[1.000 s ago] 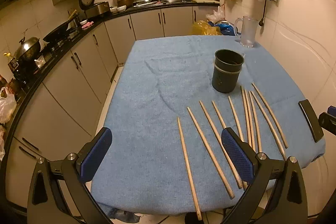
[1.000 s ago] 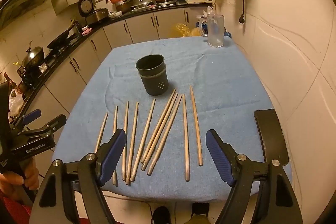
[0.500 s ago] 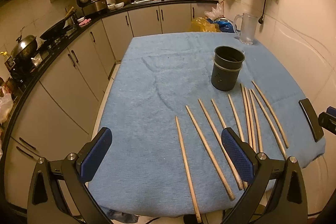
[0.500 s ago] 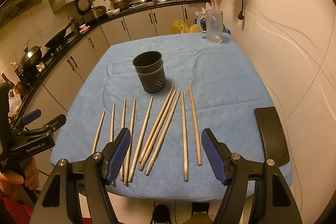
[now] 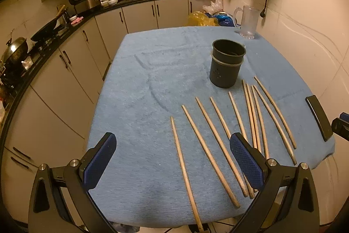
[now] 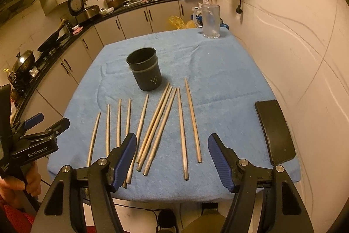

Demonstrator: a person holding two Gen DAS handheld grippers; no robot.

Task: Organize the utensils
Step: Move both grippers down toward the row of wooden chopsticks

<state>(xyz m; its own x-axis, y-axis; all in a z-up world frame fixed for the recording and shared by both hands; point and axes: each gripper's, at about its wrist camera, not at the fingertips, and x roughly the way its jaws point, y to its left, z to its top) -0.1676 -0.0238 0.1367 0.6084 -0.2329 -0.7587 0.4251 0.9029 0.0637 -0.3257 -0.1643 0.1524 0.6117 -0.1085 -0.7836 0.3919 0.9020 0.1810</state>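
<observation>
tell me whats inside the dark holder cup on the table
Nothing shows above the holder's rim; the chopsticks all lie on the blue towel. The inside looks dark, and its bottom is hidden by the wall.

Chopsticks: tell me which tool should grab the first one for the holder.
Probably the right tool. It is open over the middle chopsticks, with the holder straight ahead. The left tool is open too, but sits nearer the table's edge, over only the outermost sticks.
</observation>
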